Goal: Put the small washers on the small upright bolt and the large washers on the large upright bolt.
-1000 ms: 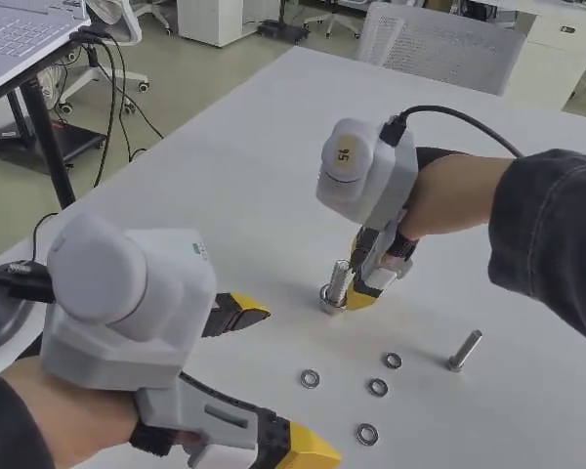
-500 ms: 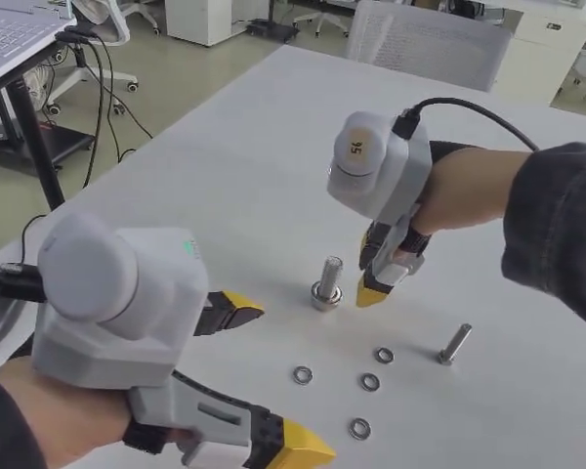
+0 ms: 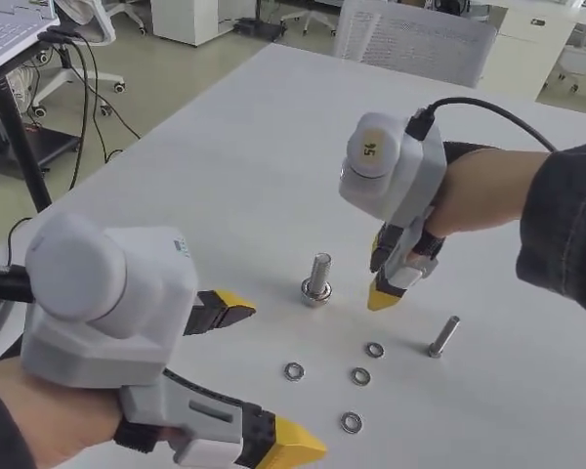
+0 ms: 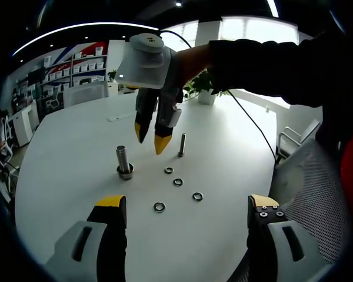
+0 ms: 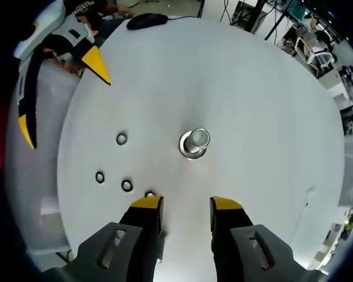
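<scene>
The big bolt point(image 5: 194, 143) stands just ahead of the half-open, empty right tongs point(image 5: 186, 204), the left tongs point(image 4: 186, 204) gape empty, and a jaw half hides one washer point(image 5: 149, 194).

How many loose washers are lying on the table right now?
4 washers: one closest to the small bolt, one just nearer, one left of those, one nearest the person. Any stacked on the large bolt can't be told.
</scene>
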Motion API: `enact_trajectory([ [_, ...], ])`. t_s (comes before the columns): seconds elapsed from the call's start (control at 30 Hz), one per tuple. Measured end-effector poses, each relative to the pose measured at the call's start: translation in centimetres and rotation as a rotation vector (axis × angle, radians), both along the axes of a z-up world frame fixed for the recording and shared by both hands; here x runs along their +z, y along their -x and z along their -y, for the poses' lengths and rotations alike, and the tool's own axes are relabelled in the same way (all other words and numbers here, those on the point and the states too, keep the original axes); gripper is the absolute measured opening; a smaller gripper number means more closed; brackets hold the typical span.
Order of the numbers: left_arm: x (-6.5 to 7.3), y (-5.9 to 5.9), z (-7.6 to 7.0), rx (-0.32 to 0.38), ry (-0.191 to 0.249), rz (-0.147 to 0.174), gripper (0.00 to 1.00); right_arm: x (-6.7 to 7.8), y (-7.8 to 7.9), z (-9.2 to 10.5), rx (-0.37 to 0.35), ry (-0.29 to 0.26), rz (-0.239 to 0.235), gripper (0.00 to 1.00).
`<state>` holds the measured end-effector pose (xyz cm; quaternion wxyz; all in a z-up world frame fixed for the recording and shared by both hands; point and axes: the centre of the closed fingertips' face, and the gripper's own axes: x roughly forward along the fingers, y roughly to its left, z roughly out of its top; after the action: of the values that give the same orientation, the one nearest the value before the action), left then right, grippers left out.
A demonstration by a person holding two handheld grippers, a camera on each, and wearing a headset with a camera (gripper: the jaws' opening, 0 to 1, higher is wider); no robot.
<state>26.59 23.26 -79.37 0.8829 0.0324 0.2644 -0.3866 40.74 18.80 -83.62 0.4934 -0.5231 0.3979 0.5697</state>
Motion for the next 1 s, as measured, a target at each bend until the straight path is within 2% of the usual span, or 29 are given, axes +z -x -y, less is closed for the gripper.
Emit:
enact_trajectory([
  [0.43, -0.1, -0.1, 0.1, -0.007, -0.002, 0.000, 0.84, 0.4, 1.5, 1.3, -0.008, -0.003, -0.006, 0.34],
  [1.0, -0.2, -0.1, 0.4, -0.017, -0.006, 0.002, 0.84, -0.3, 2.6, 2.5, -0.020, 0.000, -0.026, 0.33],
])
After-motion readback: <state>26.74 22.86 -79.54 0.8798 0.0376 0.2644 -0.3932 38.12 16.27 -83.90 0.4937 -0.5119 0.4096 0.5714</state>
